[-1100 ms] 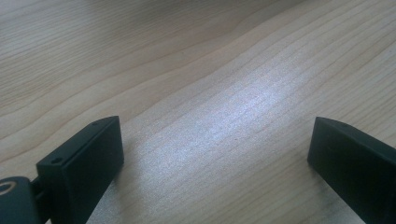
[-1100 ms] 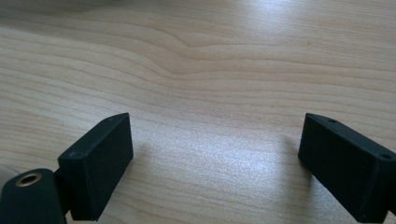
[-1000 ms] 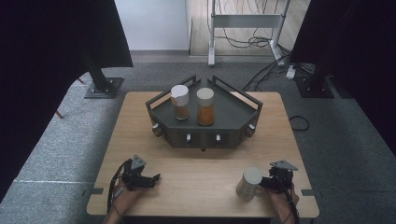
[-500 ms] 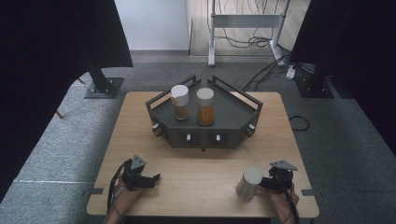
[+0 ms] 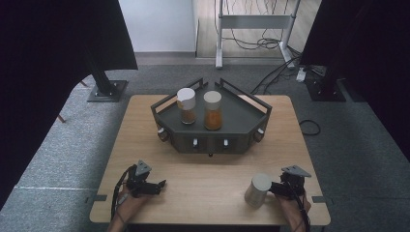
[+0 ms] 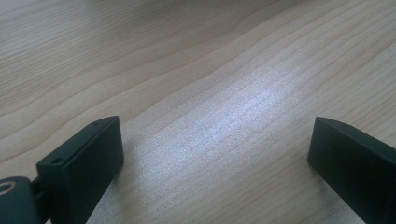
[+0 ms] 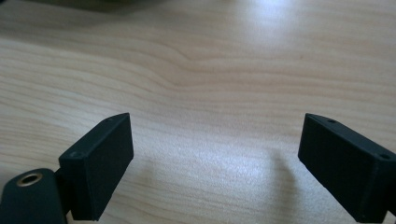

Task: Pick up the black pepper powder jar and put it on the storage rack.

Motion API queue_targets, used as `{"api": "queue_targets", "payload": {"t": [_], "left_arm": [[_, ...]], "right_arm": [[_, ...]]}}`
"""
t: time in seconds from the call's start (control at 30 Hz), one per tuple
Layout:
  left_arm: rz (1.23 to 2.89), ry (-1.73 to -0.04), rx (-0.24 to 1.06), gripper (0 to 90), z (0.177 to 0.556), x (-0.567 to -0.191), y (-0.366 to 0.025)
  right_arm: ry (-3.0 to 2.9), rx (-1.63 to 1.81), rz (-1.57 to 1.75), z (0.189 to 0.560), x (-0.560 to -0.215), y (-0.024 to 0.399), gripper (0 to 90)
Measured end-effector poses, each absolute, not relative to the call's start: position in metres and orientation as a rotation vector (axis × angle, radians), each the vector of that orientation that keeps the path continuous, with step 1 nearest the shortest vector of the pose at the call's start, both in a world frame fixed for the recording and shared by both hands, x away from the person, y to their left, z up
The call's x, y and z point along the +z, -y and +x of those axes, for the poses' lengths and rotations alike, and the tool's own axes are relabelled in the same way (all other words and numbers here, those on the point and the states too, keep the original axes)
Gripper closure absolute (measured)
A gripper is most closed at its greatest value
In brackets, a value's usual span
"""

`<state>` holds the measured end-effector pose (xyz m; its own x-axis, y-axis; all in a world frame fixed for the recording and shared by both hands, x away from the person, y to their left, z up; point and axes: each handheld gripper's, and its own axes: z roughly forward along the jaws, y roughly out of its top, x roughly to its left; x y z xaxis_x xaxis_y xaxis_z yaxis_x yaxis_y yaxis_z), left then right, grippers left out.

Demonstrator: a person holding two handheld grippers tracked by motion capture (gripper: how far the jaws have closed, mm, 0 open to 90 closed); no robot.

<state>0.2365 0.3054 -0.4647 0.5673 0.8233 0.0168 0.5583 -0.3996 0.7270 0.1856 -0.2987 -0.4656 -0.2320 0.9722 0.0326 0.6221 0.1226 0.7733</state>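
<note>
A dark tray (image 5: 244,113) with railings stands at the table's far middle. It carries a white-lidded jar of brown powder (image 5: 186,106) and a jar of orange powder (image 5: 212,111). A third jar with a pale lid (image 5: 258,189) stands near the front right edge. My right gripper (image 5: 275,187) lies on the table just right of it, pointing at it. In the right gripper view the right gripper (image 7: 215,154) is open over bare wood, and its jaws have just closed a little. My left gripper (image 5: 160,184) rests at the front left, open (image 6: 215,154) with nothing between its jaws.
The wooden table (image 5: 145,145) stands on grey carpet. Black curtains hang at both sides, and a metal stand (image 5: 256,21) with cables is behind the table. Bare wood lies between the tray and the two grippers.
</note>
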Motion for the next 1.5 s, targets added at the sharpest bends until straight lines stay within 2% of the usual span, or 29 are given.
{"api": "queue_targets", "payload": {"t": [0.67, 1.5], "left_arm": [[2.113, -1.100, 0.495, 3.4, 0.237, -0.465, -0.305], [2.113, -1.100, 0.495, 3.4, 0.237, -0.465, -0.305]], "right_arm": [[-1.841, 1.039, 1.465, 0.174, -0.426, 0.301, 11.7], [-1.809, 1.142, 1.406, 0.162, -0.400, 0.300, 11.6]]}}
